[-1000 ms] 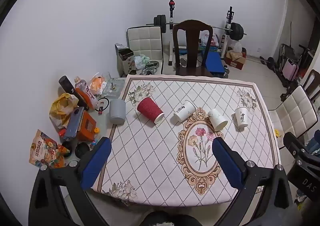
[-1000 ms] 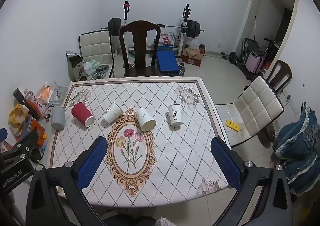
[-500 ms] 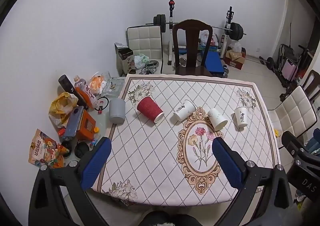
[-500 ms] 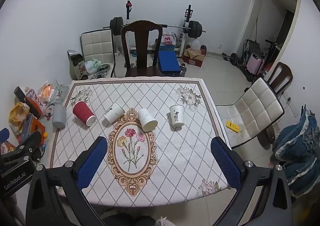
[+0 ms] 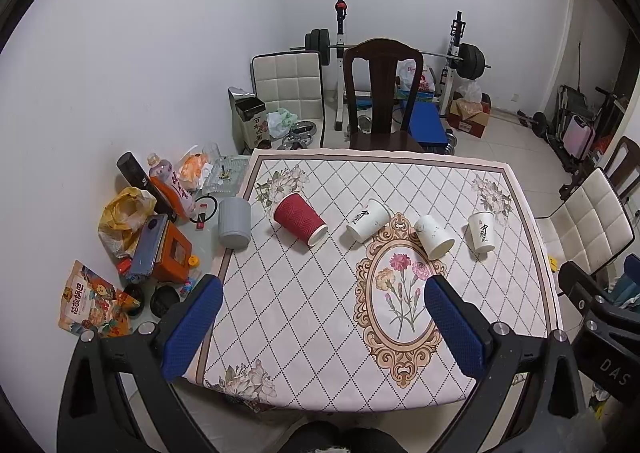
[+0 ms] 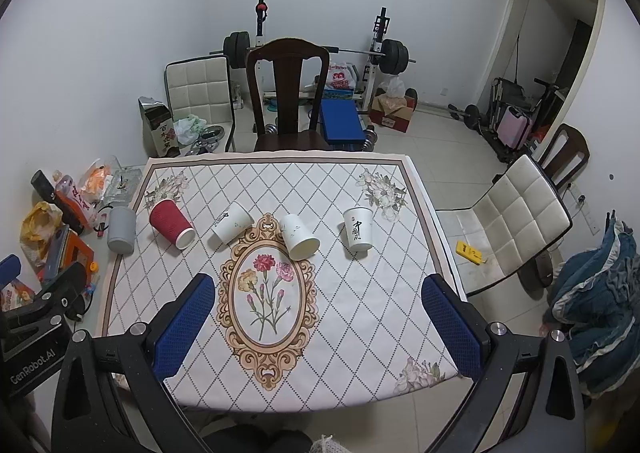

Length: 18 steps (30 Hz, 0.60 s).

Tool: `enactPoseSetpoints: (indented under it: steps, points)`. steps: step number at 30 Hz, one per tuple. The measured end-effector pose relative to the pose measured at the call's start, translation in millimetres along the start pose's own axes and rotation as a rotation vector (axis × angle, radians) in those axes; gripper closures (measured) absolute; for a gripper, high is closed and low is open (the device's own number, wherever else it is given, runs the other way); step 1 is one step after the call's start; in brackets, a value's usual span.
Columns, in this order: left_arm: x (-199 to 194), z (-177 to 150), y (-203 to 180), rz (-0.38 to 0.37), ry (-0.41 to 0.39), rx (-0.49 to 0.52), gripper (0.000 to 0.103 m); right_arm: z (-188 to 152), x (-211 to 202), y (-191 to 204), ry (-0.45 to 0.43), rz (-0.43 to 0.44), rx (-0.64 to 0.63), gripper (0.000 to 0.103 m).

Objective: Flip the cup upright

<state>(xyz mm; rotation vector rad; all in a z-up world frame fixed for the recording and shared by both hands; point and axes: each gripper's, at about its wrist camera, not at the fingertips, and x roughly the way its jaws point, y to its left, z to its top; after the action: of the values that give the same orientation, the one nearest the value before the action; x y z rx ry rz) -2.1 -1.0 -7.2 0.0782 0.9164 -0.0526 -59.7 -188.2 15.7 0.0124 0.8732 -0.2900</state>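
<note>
Several paper cups lie on their sides in a row across the patterned tablecloth [image 5: 312,317]: a red ribbed cup [image 5: 299,218] [image 6: 171,223], a white cup [image 5: 367,220] [image 6: 232,222], a second white cup [image 5: 433,236] [image 6: 298,235] and a third white cup with black writing [image 5: 482,231] [image 6: 358,229]. A grey cup [image 5: 234,223] [image 6: 121,229] lies just off the cloth's left edge. My left gripper [image 5: 320,327] and my right gripper [image 6: 316,327] are both open and empty, held high over the table's near edge, far from the cups.
Snack bags, bottles and an orange box [image 5: 170,255] crowd the surface left of the table. A dark wooden chair [image 5: 382,93] stands at the far side, a white padded chair [image 6: 516,221] at the right. Weight bench and barbell behind.
Both views have shifted very slightly; the cups have not moved and both grippers stay open.
</note>
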Motion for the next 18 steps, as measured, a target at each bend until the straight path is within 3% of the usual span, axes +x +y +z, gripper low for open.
enactPoseSetpoints:
  steps: [18]
  points:
    - [-6.5, 3.9, 0.5, 0.002, -0.004, 0.003, 0.0, -1.0, -0.7, 0.1, 0.003, 0.003, 0.0, 0.0]
